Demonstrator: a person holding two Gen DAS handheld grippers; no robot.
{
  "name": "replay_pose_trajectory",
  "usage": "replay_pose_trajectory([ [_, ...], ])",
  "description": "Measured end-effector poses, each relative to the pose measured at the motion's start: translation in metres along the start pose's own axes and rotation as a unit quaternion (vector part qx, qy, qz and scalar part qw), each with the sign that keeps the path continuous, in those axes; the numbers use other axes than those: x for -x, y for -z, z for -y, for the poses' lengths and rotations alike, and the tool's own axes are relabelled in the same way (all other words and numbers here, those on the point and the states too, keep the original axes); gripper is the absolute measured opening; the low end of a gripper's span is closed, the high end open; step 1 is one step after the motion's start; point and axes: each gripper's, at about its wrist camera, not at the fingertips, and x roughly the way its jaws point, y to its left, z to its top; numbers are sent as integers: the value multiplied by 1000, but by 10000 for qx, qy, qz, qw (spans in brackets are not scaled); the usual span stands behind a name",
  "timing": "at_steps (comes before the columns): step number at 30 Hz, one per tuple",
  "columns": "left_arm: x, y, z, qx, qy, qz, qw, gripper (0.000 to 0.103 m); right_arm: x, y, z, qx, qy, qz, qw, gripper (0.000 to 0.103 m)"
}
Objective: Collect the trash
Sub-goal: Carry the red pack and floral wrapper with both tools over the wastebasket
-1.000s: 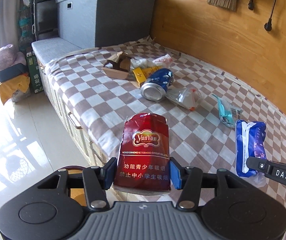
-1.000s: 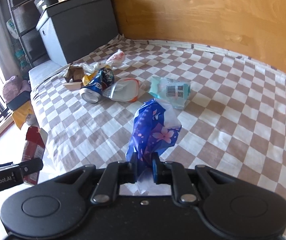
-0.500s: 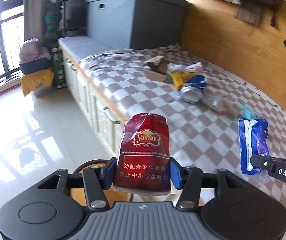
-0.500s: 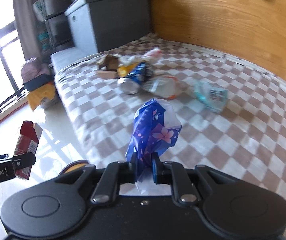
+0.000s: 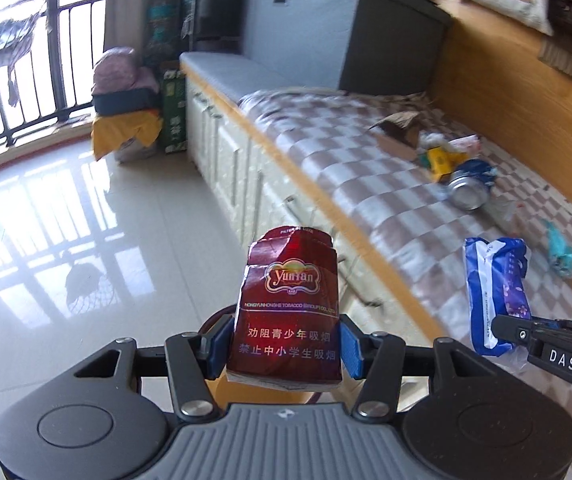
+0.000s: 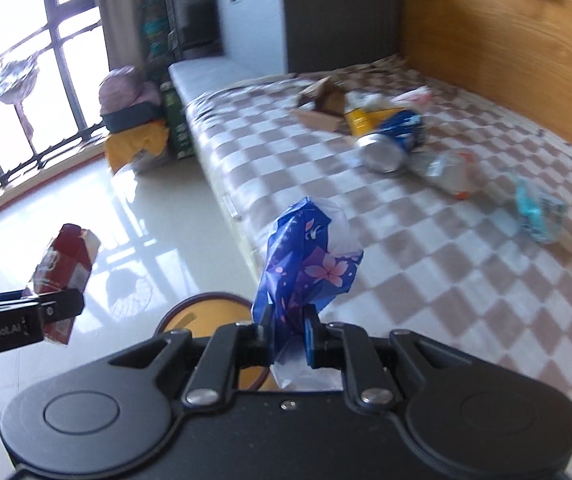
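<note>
Both views have been swung from the bed (image 6: pixel 426 264) toward the floor, where a round bin (image 6: pixel 202 316) is now exposed below. The cigarette pack (image 5: pixel 290 312) is clamped in the left hand-held gripper (image 5: pixel 284 346), the blue wrapper (image 6: pixel 306 264) in the right hand-held gripper (image 6: pixel 286 340); disposal is judged imminent.

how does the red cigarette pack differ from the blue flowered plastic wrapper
The red cardboard cigarette pack is a stiff box, upright in the left gripper. The blue flowered plastic wrapper is soft and crumpled, pinched by the right gripper. Both are held off the bed.
</note>
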Motion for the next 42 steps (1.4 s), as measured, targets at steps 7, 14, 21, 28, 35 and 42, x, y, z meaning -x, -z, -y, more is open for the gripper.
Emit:
replay_pose_trajectory([
  [7, -43, 16, -33, 272, -200, -422, 9985, 55, -46, 8, -45, 514, -345, -435, 9971, 14],
  [14, -97, 29, -51, 347, -210, -828, 9957, 55, -106, 23, -75, 796, -556, -936, 9909, 14],
  [21, -160, 46, -70, 280, -255, -1248, 9915, 55, -181, 48, -90, 859, -606, -1510, 9829, 14],
  [28, -223, 69, -83, 218, -270, -1686, 9851, 55, -245, 72, -89, 727, -689, -1966, 9753, 14],
  [35, -277, 81, -79, 164, -201, -1925, 9810, 55, -296, 82, -78, 640, -707, -2127, 9725, 14],
  [42, -312, 95, -76, 122, -157, -2077, 9780, 55, -330, 86, -62, 459, -918, -2158, 9710, 14],
])
